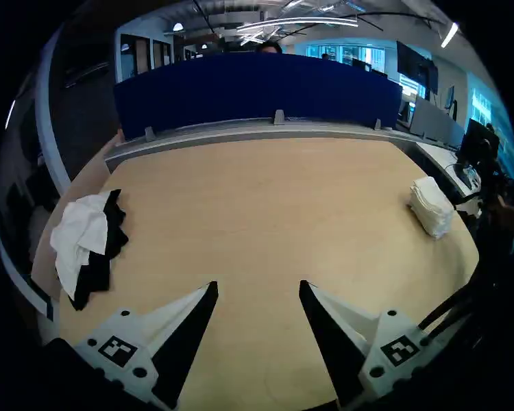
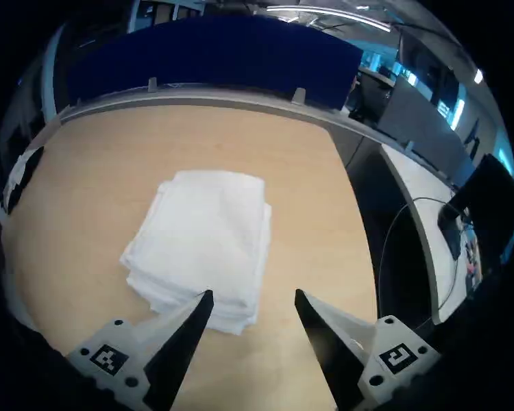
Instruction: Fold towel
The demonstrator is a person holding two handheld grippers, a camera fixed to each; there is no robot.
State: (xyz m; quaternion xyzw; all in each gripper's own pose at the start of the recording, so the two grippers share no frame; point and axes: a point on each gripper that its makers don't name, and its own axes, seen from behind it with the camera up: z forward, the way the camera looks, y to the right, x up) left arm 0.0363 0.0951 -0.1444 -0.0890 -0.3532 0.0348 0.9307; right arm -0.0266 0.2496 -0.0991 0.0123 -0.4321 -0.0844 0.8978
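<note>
A stack of folded white towels (image 2: 203, 240) lies on the wooden table (image 2: 106, 178) just ahead of my right gripper (image 2: 252, 296), which is open with its tips at the stack's near edge. The same stack (image 1: 432, 205) shows at the table's right side in the left gripper view. A crumpled pile of white and black cloths (image 1: 89, 240) sits at the table's left edge, also seen far left as the pile (image 2: 17, 175) in the right gripper view. My left gripper (image 1: 258, 286) hovers open over bare table with nothing between its fingers.
A blue partition (image 1: 257, 89) with a grey rail runs along the table's far edge. To the right stand another desk (image 2: 421, 205) with cables and dark monitors (image 1: 478, 140). The table's right edge drops off close to the towel stack.
</note>
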